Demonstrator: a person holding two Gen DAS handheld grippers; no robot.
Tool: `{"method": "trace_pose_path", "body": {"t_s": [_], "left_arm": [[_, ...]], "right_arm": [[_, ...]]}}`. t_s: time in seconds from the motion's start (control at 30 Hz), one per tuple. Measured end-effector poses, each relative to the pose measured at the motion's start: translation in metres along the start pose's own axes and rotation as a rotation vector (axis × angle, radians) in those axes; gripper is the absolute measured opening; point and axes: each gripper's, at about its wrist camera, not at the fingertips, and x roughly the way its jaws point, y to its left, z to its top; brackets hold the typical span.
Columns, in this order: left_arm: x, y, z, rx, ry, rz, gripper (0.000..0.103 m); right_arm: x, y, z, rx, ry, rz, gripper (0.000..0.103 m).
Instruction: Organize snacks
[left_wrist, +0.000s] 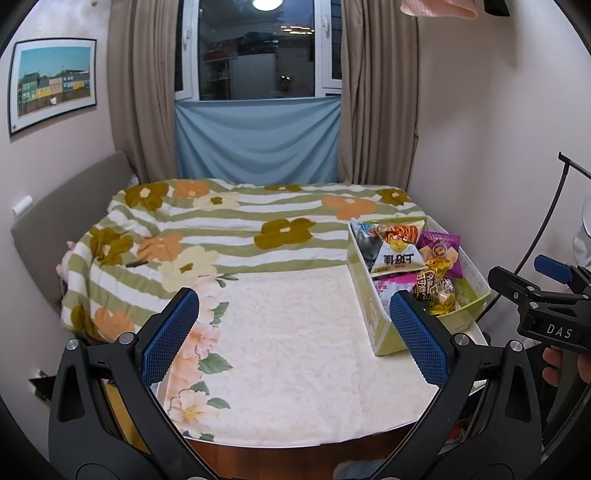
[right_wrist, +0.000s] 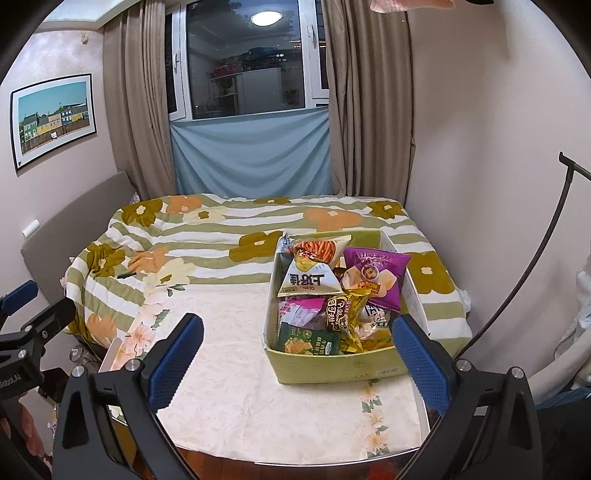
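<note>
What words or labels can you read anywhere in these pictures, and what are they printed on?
"DAS": white letters on the black body of the right gripper, seen from the left wrist camera.
"Oishi": small print, upside down, on the white triangular snack bag.
Large Chinese characters on that bag and on the brown and gold packet: I cannot read them reliably.
Purple bag, green packet, box sticker: too small or blurred.
</note>
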Motion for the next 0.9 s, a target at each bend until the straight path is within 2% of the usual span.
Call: {"method": "trace_pose_path", "body": {"t_s": [0.63,0.9], "left_arm": [[0.0062,-0.0057,-0.0003,-0.001,0.016,-0.005,0.103],[-0.0006,-0.0048,-0.0023,-0.023,-0.006,0.034,0.103]], "right_arm": [[-0.0016,0.0007,-0.0006,0.013,0.014,-0.026,0.102],[-0.0009,-0.0006,0.0001,0.012,0.013,-0.025,0.102]]}}
